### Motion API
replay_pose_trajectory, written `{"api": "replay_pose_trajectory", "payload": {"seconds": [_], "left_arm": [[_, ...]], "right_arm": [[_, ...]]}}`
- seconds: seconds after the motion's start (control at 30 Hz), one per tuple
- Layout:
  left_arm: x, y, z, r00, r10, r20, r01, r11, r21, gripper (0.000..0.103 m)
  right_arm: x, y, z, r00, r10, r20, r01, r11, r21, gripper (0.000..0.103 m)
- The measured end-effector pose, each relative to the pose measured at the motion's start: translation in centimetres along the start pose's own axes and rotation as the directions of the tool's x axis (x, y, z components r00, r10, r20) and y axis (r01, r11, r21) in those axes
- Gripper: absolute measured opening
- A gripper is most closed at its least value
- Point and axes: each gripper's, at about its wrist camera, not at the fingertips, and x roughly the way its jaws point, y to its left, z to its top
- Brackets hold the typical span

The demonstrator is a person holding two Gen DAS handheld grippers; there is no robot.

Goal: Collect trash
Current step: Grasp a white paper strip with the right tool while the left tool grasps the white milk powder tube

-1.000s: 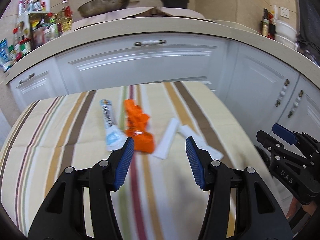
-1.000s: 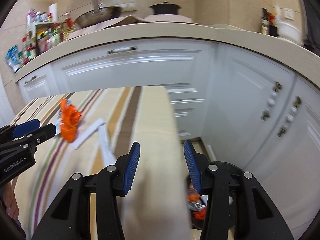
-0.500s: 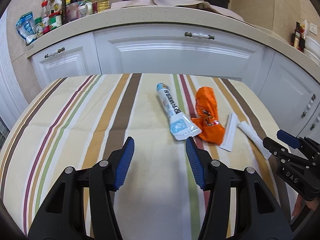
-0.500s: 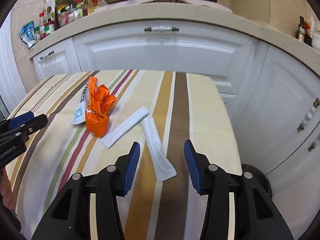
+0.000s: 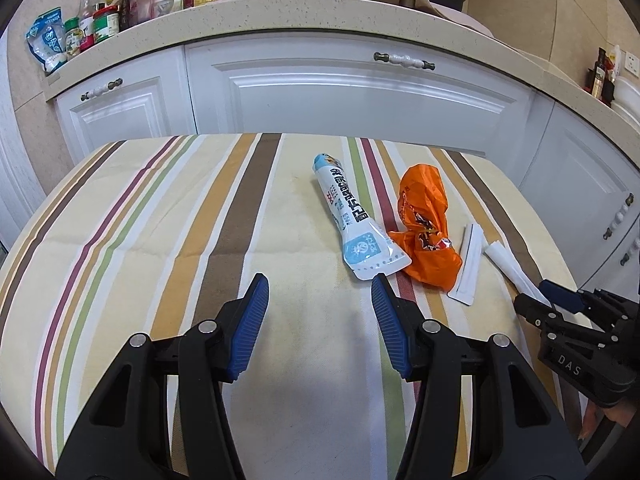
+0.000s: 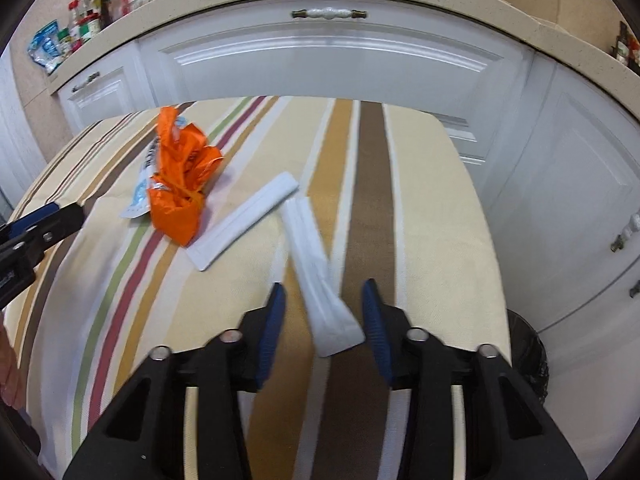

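On the striped tablecloth (image 5: 160,240) lie a white and blue tube wrapper (image 5: 352,220), a crumpled orange wrapper (image 5: 428,224) and two white paper sleeves (image 5: 470,264) (image 5: 508,268). My left gripper (image 5: 318,300) is open and empty, just in front of the tube's flat end. My right gripper (image 6: 322,308) is open, its jaws on either side of the near end of one white sleeve (image 6: 316,276). The other sleeve (image 6: 244,220) and the orange wrapper (image 6: 180,188) lie further left. The right gripper also shows in the left wrist view (image 5: 556,300).
White kitchen cabinets (image 5: 360,92) stand behind the table under a speckled counter (image 5: 280,12) with bottles and jars (image 5: 100,12). A black bin (image 6: 528,360) sits on the floor past the table's right edge.
Both grippers have swung left and moved over the table. The right gripper has come forward so the white sleeve now lies between its jaws. The left gripper has closed in on the tube.
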Motion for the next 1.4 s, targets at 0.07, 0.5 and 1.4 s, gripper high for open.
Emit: {"api": "replay_pose_trajectory", "payload": {"seconds": [0.07,0.5,1.4], "left_arm": [[0.4,-0.1,0.2,1.000,-0.006,-0.007,0.006,1.000,-0.003,0.055],[3.2,-1.4,2.6,1.000,-0.018,-0.015,0.018,1.000,-0.014,0.058],[7.8,-1.8,3.6,0.998,-0.032,-0.061,0.031,0.999,-0.025,0.032]], "right_arm": [[-0.1,0.3,0.0,1.000,0.012,0.001,-0.012,1.000,-0.009,0.021],[-0.5,0.2,0.5,0.999,0.003,0.036,-0.003,1.000,-0.015,0.019],[1.2,-2.0,3.8,0.993,-0.001,0.118,-0.003,0.999,0.034,0.019]]}}
